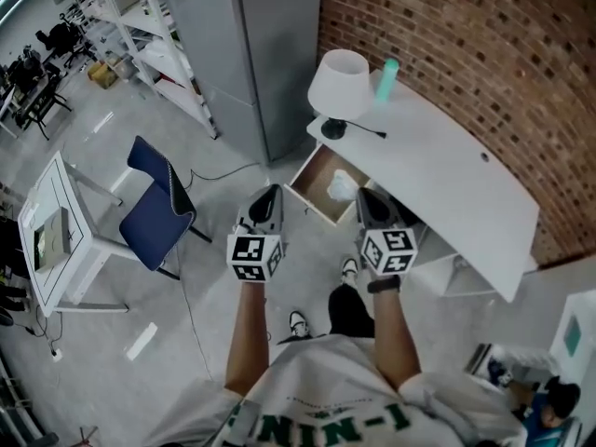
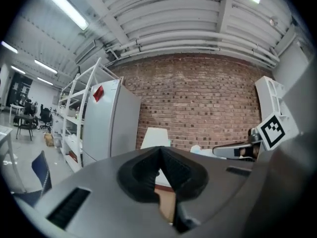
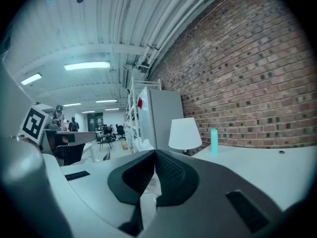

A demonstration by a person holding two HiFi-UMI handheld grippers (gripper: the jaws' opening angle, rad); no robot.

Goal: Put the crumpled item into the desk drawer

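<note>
The crumpled item (image 1: pixel 342 185) is seen lying inside the open drawer (image 1: pixel 317 179), which is pulled out from under the desk (image 1: pixel 447 166) at its lamp (image 1: pixel 339 82) end. The item is flanked by both grippers: the right gripper (image 1: pixel 369 196) is just beside it and nearer, while the left gripper (image 1: pixel 269 194) is held off the drawer's outer corner. Both grippers are closed on nothing. Only pushing the drawer shut is judged to be left.

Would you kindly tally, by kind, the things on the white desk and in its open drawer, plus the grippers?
White-shaded table lamp: 1
Teal cylindrical bottle: 1
Crumpled white item, lying in the open wooden drawer: 1
Handheld grippers, both shut and empty, left gripper and right gripper: 2
Total: 5
</note>
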